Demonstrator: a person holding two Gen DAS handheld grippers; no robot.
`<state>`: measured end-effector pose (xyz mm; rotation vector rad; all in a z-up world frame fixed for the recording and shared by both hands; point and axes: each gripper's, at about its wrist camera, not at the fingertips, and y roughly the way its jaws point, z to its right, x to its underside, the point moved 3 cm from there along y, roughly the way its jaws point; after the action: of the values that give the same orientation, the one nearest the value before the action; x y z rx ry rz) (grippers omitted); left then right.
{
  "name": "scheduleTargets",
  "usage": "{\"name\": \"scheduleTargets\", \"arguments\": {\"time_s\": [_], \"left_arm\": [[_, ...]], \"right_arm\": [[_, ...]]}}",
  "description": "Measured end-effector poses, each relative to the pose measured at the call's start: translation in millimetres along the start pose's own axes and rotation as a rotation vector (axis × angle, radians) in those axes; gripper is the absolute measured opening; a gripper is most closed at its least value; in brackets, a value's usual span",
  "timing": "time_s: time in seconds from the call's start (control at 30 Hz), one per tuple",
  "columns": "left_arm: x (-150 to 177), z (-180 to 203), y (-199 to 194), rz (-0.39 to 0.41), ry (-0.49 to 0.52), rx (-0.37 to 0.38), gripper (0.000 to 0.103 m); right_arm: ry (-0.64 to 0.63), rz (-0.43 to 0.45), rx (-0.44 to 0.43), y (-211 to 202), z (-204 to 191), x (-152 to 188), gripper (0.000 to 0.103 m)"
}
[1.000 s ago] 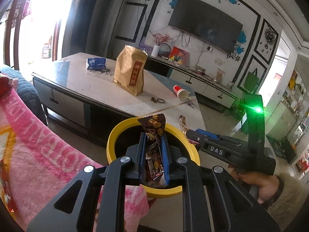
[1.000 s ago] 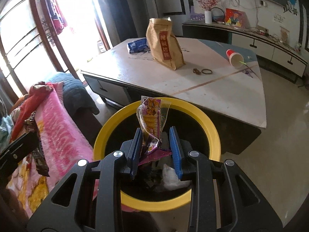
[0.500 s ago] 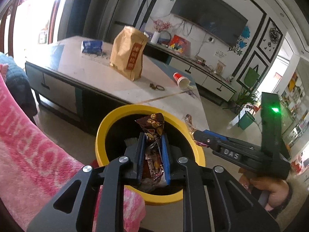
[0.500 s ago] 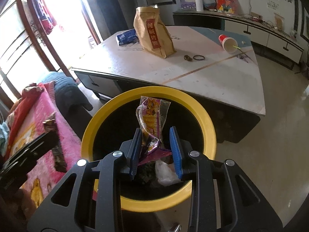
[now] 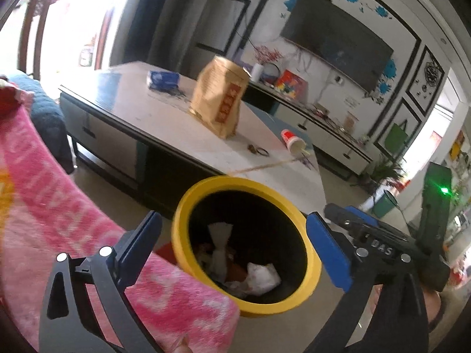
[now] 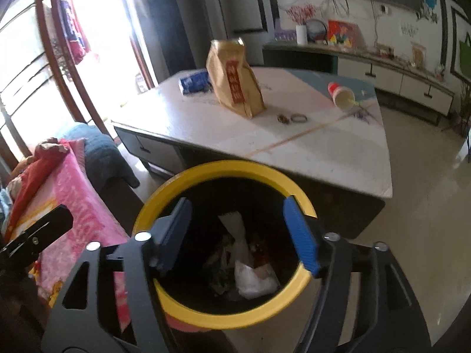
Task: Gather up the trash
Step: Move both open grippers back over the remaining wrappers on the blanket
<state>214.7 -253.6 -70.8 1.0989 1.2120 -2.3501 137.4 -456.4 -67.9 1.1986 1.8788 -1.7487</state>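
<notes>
The jaws of the left gripper [image 5: 234, 247] stand spread as wide as they go, having just been opening, and nothing is between them. The jaws of the right gripper [image 6: 238, 236] are also apart, though less widely, and have likewise just been opening; they too hold nothing.

Both grippers hang above the yellow-rimmed bin [image 5: 297, 209] [image 6: 223, 167], which stands on the floor at the near edge of the bench [image 5: 164, 123] [image 6: 294, 147]. In the left wrist view the bin's mouth shows in the gap between the two blue pads, with the left pad outside the rim over a pink blanket [image 5: 59, 211] and the right pad at the rim's right side. In the right wrist view both pads sit over the bin's dark opening, the right one close to the inner rim.

The trash [image 5: 250, 273] [image 6: 250, 270] lies at the bottom of the bin, below both pairs of jaws and apart from them: crumpled white paper or plastic, a pale twisted strip, and some darker wrappers too blurred to tell apart.

On the bench farther off stand a brown paper bag [image 5: 219, 100] [image 6: 235, 79] upright, a blue packet [image 5: 162, 79] [image 6: 194, 82] to its left, and a red-and-white paper cup [image 5: 291, 144] [image 6: 341, 94] lying on its side to the right. The right gripper's body appears at the right edge of the left wrist view.
</notes>
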Motion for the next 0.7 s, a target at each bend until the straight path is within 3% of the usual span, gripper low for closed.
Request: {"name": "scheduleTargets", "arguments": {"time_s": [0.23, 0.37, 0.7], "left_arm": [[-5.2, -25.1, -43.5, 0.084, -0.029, -0.102, 0.096], [-3.7, -48.2, -69.3, 0.125, -0.070, -0.163, 0.096], [9.5, -107.4, -120.6, 0.185, -0.163, -0.297, 0.096]], "right_arm": [[-0.085, 0.074, -0.079, -21.1, -41.5, -2.5, 0.068], [-0.140, 0.082, -0.137, -28.1, -69.4, 4.0, 0.074], [-0.254, 0.061, -0.272, -39.4, -134.8, 29.9, 0.076]]}}
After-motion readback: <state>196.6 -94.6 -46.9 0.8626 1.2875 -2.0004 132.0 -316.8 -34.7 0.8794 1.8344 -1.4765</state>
